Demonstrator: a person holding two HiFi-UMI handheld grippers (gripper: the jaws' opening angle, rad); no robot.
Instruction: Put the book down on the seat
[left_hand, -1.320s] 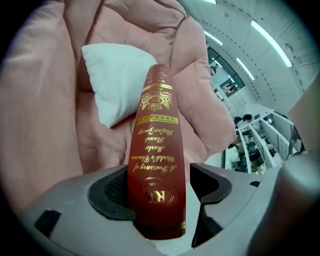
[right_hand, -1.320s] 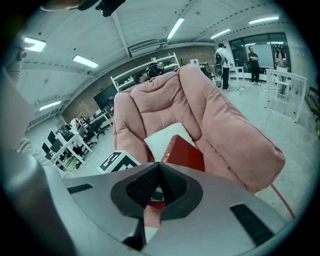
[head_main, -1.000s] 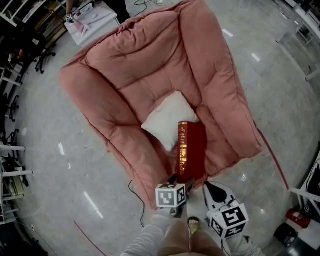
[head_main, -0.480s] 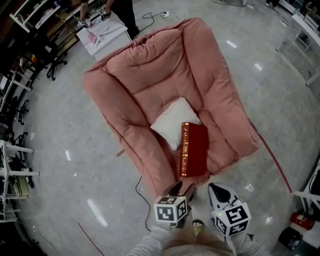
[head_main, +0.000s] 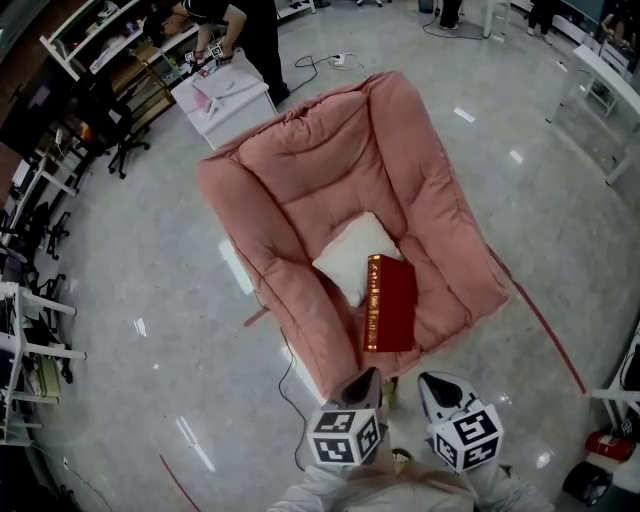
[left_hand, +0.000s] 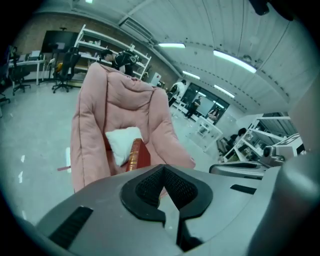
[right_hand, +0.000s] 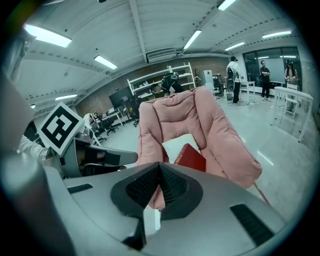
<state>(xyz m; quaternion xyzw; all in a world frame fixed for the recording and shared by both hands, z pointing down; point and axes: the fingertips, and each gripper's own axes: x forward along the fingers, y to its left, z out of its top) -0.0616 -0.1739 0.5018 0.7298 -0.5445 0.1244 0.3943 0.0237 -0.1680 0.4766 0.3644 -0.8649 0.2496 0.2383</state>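
Note:
A dark red book (head_main: 392, 303) with a gold spine lies flat on the seat of the pink padded chair (head_main: 330, 170). Its far end rests against a white pillow (head_main: 350, 255). My left gripper (head_main: 366, 378) hangs just off the seat's front edge, short of the book, shut with nothing in it. Beside it on the right, my right gripper (head_main: 432, 385) is shut and empty too. In the left gripper view the book (left_hand: 139, 154) shows beyond the closed left gripper (left_hand: 163, 170). The right gripper view has the book (right_hand: 192, 156) past the right gripper (right_hand: 159, 167).
A white table (head_main: 232, 95) stands behind the chair with a person (head_main: 255, 30) at it. Shelves (head_main: 25, 330) line the left side. A cable (head_main: 290, 400) and a red line (head_main: 545, 325) run over the glossy floor. A red canister (head_main: 603, 445) sits at the far right.
The left gripper has drawn back from the book's near end and its jaws have closed. The right gripper has drawn back with it. The book stays on the seat.

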